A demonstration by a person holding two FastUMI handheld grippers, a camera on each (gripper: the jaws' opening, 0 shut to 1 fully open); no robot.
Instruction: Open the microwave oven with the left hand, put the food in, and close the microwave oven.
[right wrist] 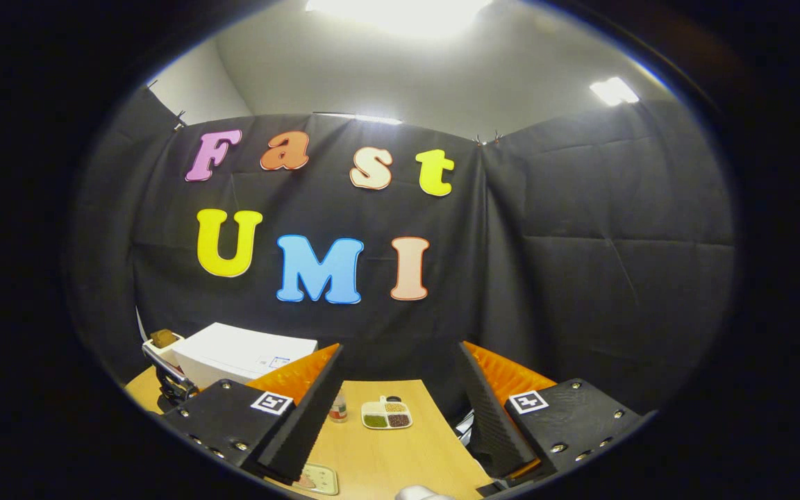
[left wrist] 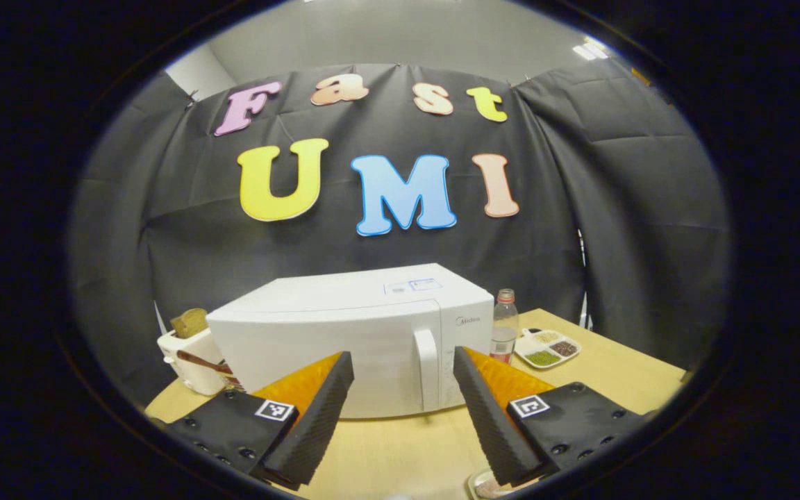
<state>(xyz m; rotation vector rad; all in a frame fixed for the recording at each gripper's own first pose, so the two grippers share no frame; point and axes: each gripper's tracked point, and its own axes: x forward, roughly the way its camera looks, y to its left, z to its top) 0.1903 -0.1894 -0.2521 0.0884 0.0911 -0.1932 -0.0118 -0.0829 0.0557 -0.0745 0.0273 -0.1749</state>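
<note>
The white microwave stands on the wooden table with its door shut and its vertical handle at the door's right side. My left gripper is open in front of it, short of the door, the handle showing in the gap between the fingers. A small plate with food peeks in at the bottom edge, under the right finger. In the right gripper view the same plate lies near the table's front, the microwave sits to the left, and my right gripper is open and holds nothing.
A clear bottle with a red cap and a divided dish of grains stand right of the microwave. A white toaster with bread is on its left. The black cloth wall closes off the back and right.
</note>
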